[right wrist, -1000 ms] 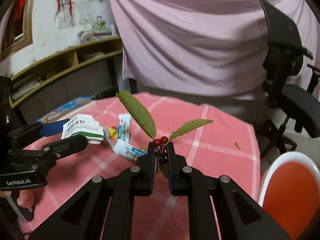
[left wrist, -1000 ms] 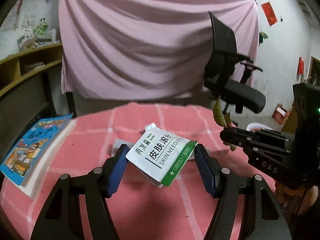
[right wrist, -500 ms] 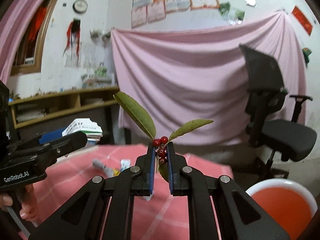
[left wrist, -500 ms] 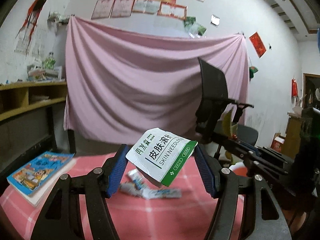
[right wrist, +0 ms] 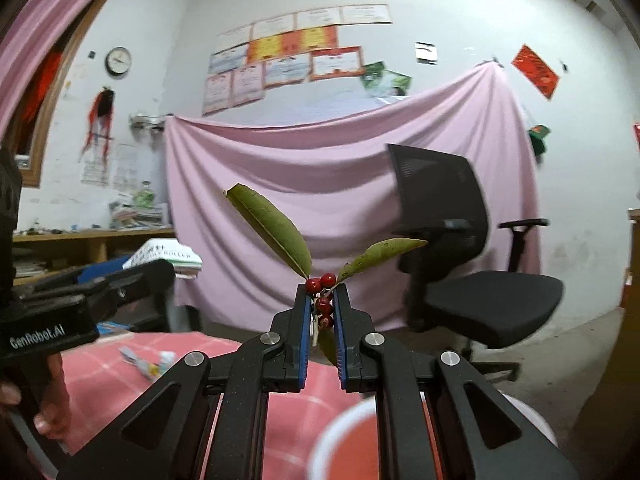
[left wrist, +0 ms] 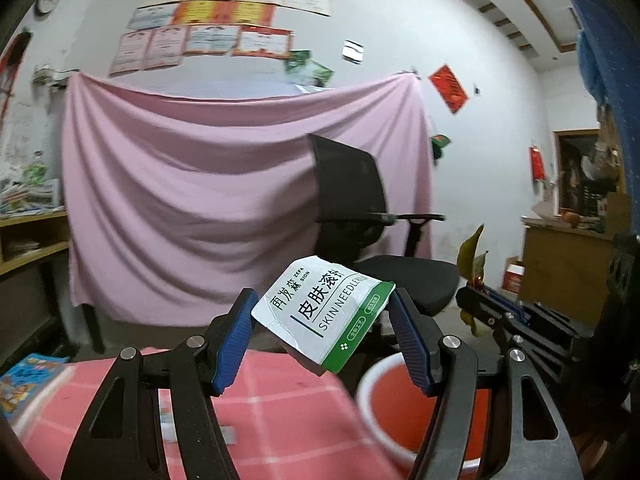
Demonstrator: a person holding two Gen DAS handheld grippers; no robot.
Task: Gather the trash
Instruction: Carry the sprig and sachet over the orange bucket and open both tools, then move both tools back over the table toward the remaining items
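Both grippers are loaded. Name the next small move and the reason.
Probably carry both on over the orange bin, then open. The left gripper clamps the packet, the right gripper the berry sprig, and the bin sits low ahead.

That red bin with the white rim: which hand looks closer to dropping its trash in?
Probably the right. Its tongs, shut on the berry sprig, sit almost over the red bin. The left tongs, holding the white packet, have the bin lower right.
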